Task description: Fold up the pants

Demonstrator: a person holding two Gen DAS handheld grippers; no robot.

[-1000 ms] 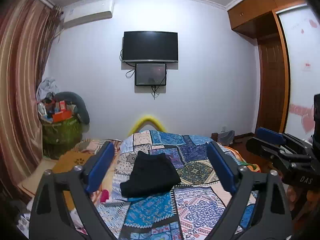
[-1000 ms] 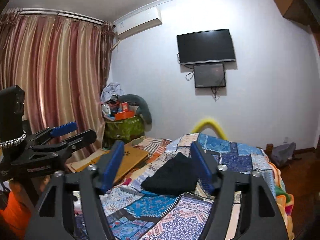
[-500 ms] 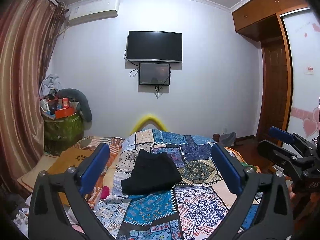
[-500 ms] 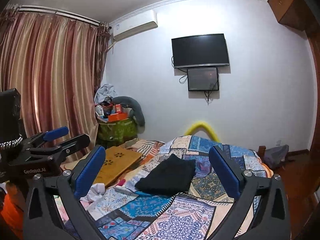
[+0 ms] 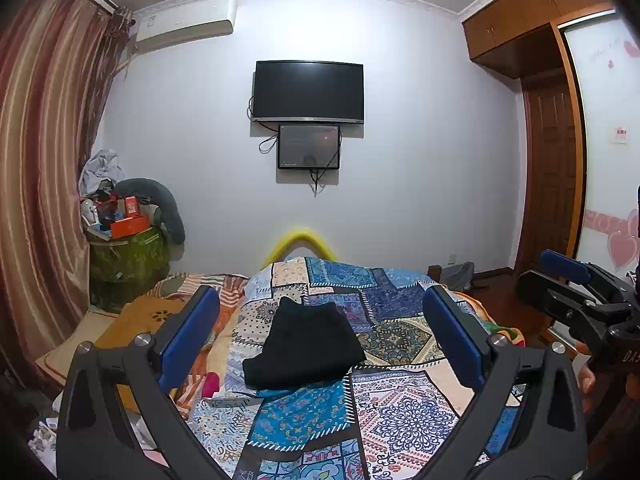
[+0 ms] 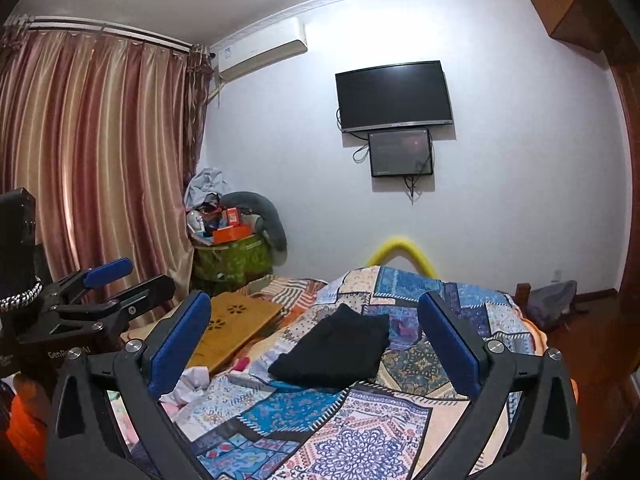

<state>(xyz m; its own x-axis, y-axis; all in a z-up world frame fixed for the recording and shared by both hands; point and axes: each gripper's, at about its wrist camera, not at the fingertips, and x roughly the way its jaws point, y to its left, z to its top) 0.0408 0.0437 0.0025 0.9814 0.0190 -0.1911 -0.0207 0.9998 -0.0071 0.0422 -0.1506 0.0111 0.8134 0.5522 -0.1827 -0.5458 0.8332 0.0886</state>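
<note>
The black soft-cloth folded pants (image 5: 302,350) are noted lying at 12 o'clock on the patchwork-quilted bed (image 5: 400,400), well apart from the left gripper (image 5: 320,340) and right gripper (image 6: 316,336), both jaws spread empty; limp, light handling is judged, best pinched at an edge.

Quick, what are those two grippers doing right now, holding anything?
Left gripper: open, holding nothing.
Right gripper: open, holding nothing; the black pants lie on the bed.

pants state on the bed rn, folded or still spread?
Folded. The black pants lie as a compact, layered bundle on the patchwork quilt, no legs stretched out. Both grippers are open and clear of them.
</note>
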